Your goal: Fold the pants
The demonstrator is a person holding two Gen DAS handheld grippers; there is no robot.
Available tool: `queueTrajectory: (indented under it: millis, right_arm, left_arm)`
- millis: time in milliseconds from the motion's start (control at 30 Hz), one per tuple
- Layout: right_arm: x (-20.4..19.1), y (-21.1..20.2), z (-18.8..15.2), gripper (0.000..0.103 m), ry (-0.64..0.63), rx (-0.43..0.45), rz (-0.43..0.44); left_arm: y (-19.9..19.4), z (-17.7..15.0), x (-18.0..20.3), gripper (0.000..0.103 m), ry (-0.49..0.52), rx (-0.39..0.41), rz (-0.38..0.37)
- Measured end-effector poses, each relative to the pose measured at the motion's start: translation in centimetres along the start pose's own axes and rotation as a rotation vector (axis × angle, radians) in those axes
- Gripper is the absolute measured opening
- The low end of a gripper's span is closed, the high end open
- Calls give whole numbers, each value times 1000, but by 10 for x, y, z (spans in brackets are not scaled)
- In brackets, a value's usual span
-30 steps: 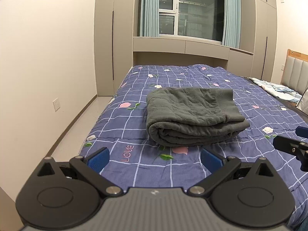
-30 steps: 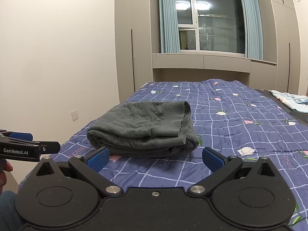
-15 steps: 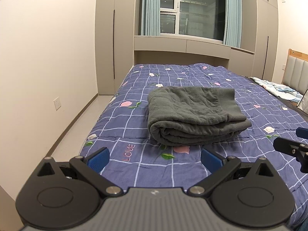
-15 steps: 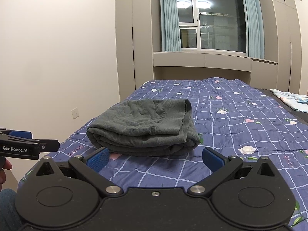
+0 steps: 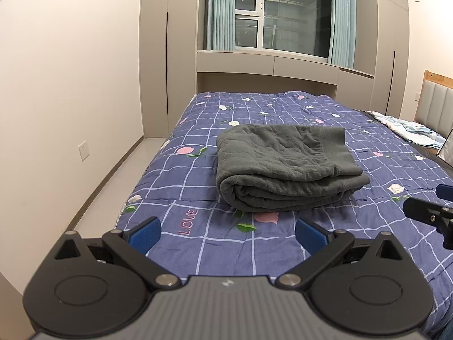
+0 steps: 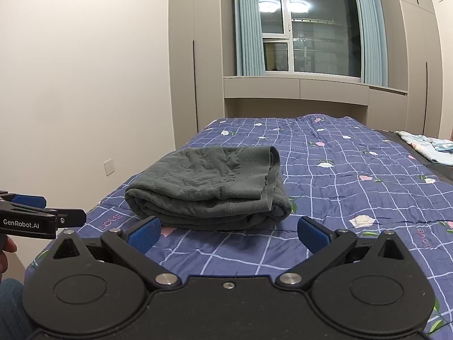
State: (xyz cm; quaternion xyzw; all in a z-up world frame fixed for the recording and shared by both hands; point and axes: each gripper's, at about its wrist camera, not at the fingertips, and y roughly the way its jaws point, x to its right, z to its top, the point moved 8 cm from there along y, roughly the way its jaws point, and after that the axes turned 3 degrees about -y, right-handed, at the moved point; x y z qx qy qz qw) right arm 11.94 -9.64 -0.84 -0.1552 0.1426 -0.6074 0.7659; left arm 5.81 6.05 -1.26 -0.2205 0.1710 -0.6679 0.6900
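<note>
Pants (image 5: 283, 167): dark grey-green throughout, unpatterned. Bedspread (image 5: 254, 249): purple-blue, white grid lines, pink and white flowers with green leaves, pink "LOVE" lettering. Left gripper (image 5: 226, 232) and right gripper (image 6: 229, 233): black bodies, blue finger pads. Curtains (image 6: 249, 28) were pale blue; wall (image 6: 85, 70) cream.

Both grippers are held level, side by side. The left gripper (image 5: 228, 233) has its jaws spread wide and grips nothing; the right gripper (image 6: 229, 233) likewise stands wide apart and bare.
</note>
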Motion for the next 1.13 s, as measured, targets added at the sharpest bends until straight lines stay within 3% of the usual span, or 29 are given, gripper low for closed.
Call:
queueTrajectory:
  millis: [1133]
  right_arm:
    - [-1, 6, -6, 103, 0, -19, 7]
  left_arm:
    - [-4, -1, 4, 103, 22, 8, -4]
